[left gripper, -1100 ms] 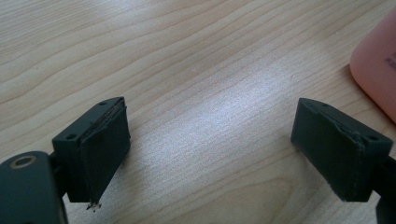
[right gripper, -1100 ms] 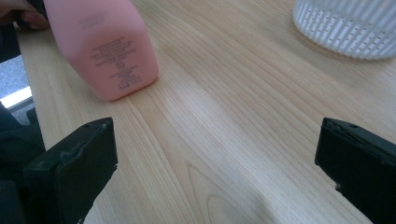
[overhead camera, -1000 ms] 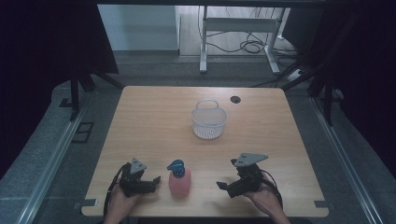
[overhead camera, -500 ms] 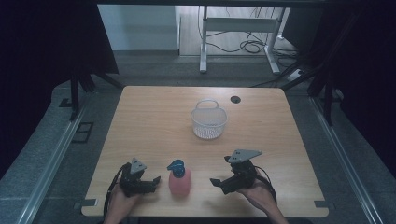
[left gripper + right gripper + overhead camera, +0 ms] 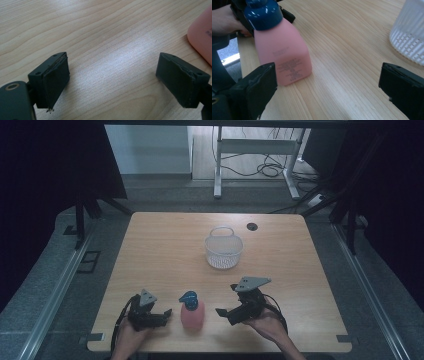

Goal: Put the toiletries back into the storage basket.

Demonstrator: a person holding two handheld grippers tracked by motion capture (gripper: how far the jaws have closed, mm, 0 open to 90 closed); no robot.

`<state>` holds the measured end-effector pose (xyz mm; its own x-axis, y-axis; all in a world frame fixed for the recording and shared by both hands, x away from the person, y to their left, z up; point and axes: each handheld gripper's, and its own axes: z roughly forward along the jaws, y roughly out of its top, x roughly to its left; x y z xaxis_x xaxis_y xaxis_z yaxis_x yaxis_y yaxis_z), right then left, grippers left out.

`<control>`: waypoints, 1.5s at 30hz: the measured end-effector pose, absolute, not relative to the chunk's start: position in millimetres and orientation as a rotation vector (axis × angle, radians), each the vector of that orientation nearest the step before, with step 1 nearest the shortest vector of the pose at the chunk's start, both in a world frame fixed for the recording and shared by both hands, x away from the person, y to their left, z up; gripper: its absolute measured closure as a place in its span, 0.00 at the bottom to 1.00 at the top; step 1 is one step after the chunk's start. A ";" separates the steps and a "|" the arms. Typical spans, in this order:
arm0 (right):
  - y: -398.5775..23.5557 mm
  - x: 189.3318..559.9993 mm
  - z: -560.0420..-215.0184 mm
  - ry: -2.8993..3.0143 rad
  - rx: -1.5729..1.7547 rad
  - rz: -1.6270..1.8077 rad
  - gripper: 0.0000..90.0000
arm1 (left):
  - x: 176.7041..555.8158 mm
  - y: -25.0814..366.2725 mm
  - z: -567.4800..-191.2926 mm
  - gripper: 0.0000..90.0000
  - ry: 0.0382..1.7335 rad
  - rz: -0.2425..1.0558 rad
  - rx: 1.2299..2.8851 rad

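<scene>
So the pink bottle (image 5: 192, 314) stands upright on the counter (image 5: 165, 250), right between the two grippers. In the left gripper view you barely get any of it, just a pink edge cut off at the right side, beyond the right-hand finger, with a scrap of print too small to read. The right gripper view is better: it sits just past the left-hand finger, slightly ahead of it, and the very top of its dark blue cap (image 5: 263, 12) is cropped by the frame. There's small dark text on the side facing the camera, can't make it out.

Looks-wise: soft matte pink body, squarish with rounded shoulders, glossy blue cap on top.

Left gripper (image 5: 112, 75) has its fingers spread wide with nothing but bare wood between them. Right gripper (image 5: 327, 82) is also wide open, nothing held; the bottle is near but outside the gap, not touching from what I can see.

A white plastic basket (image 5: 409, 35) sits beyond the right-hand finger of the right gripper, partly cut off. Behind the bottle there's a hand (image 5: 227, 21), half hidden.
</scene>
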<state>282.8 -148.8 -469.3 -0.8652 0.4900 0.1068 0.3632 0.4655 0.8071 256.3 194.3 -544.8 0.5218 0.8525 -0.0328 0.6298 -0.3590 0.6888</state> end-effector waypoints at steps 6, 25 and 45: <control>-138.7 282.5 -464.8 2.588 0.718 1.383 0.07 | 256.5 194.4 -544.7 0.13 1.197 0.441 2.111; -106.9 281.0 -455.0 2.668 0.593 1.403 0.21 | 256.2 194.3 -544.7 0.13 1.200 0.438 2.111; -74.7 282.2 -445.2 2.719 0.494 1.430 0.39 | 256.1 194.3 -544.7 0.13 1.198 0.438 2.111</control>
<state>282.2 -74.7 -445.2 -0.9492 0.2910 0.1201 0.2638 0.5272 0.8077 256.1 194.3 -544.7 0.5240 0.8511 -0.0329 0.6292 -0.3607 0.6885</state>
